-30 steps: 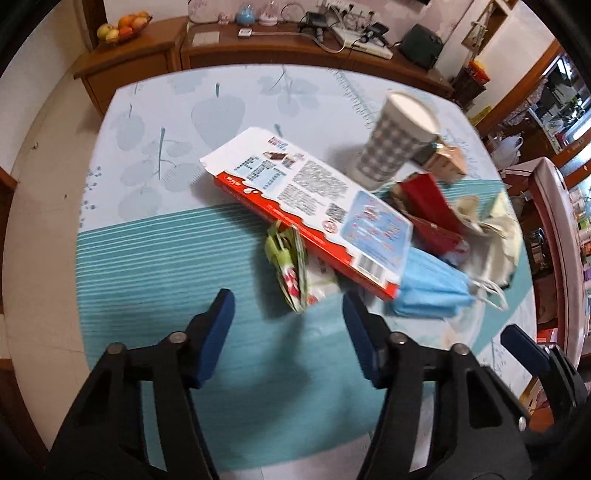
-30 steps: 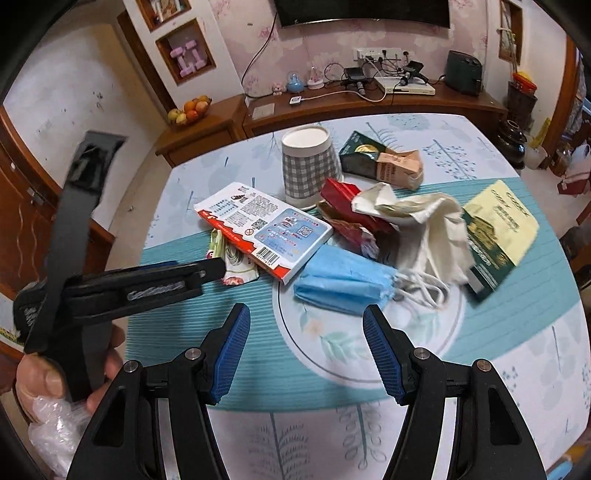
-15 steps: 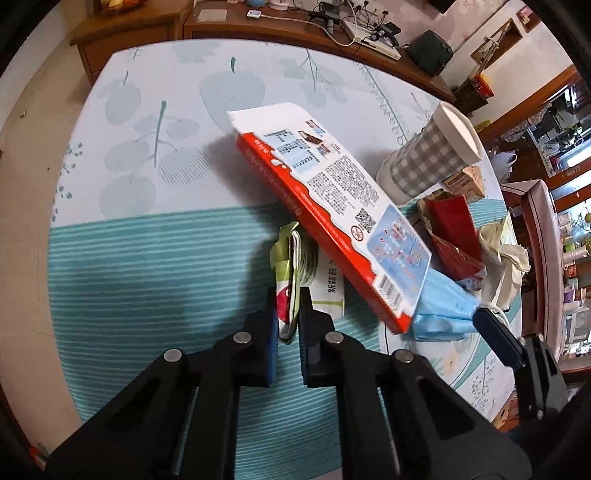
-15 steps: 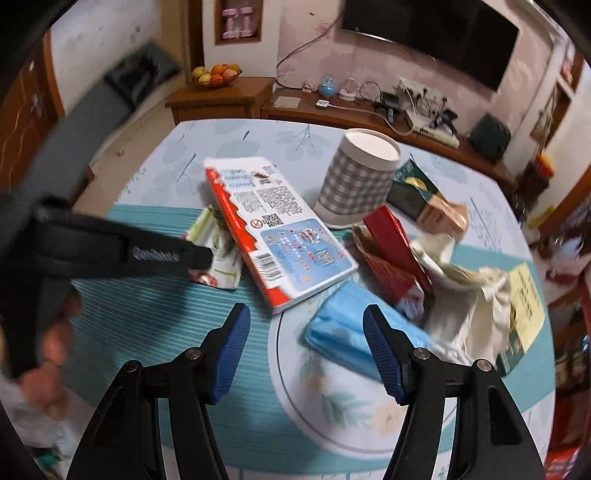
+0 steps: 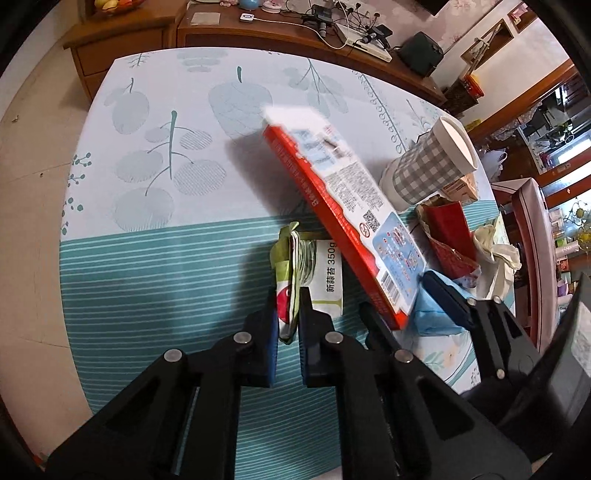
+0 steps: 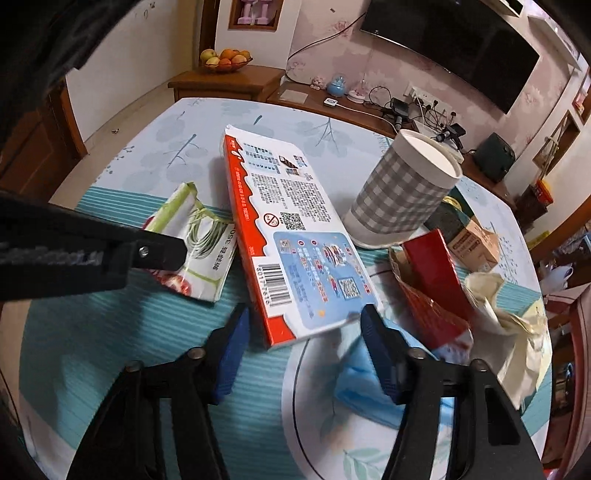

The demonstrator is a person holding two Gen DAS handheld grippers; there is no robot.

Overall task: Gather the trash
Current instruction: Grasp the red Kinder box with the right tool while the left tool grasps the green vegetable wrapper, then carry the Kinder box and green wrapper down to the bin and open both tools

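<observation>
My left gripper (image 5: 288, 317) is shut on the near edge of a green and white food wrapper (image 5: 325, 273), which lies on the teal striped cloth; it also shows in the right wrist view (image 6: 199, 251). A red and white flat carton (image 5: 354, 214) leans over the wrapper's right side. My right gripper (image 6: 306, 332) is open, its fingers either side of the near end of that carton (image 6: 291, 243). A blue face mask (image 6: 362, 384) lies just beyond its right finger. The right gripper also shows in the left wrist view (image 5: 447, 299).
A checked paper cup (image 6: 402, 192) stands behind the carton. A red bag (image 6: 436, 288), crumpled cream paper (image 6: 513, 325) and a small brown box (image 6: 472, 240) lie to the right. A wooden sideboard (image 5: 258, 33) runs behind the table; a chair (image 5: 532, 251) stands right.
My left gripper came forward and shut on the wrapper. My right gripper moved in toward the carton's near end, staying open. The carton's far end has shifted.
</observation>
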